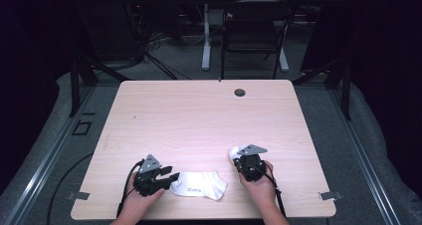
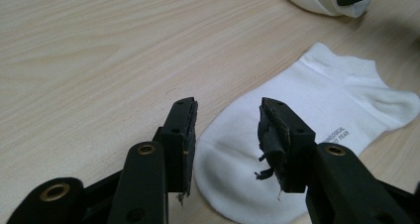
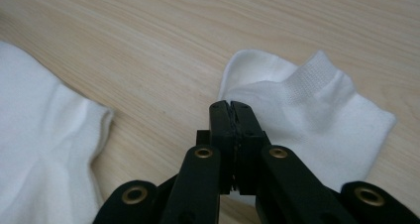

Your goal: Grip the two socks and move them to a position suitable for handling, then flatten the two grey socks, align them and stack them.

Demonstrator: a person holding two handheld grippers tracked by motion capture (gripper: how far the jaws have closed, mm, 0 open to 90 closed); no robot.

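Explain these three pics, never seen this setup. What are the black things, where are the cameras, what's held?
No robot here: a person sits at a wooden table and holds a hand-operated two-jaw gripper in each hand. The high view looks down from above the person's side; the left gripper is at its left, the right gripper at its right. The other two pictures come from cameras riding on the grippers, looking along their black jaws.

Two white ankle socks lie on the table. The flat sock sits between the hands; the left gripper's open jaws straddle its rounded toe end without pinching it. The second sock lies under the right gripper, whose jaws are shut, apparently on that sock's edge.
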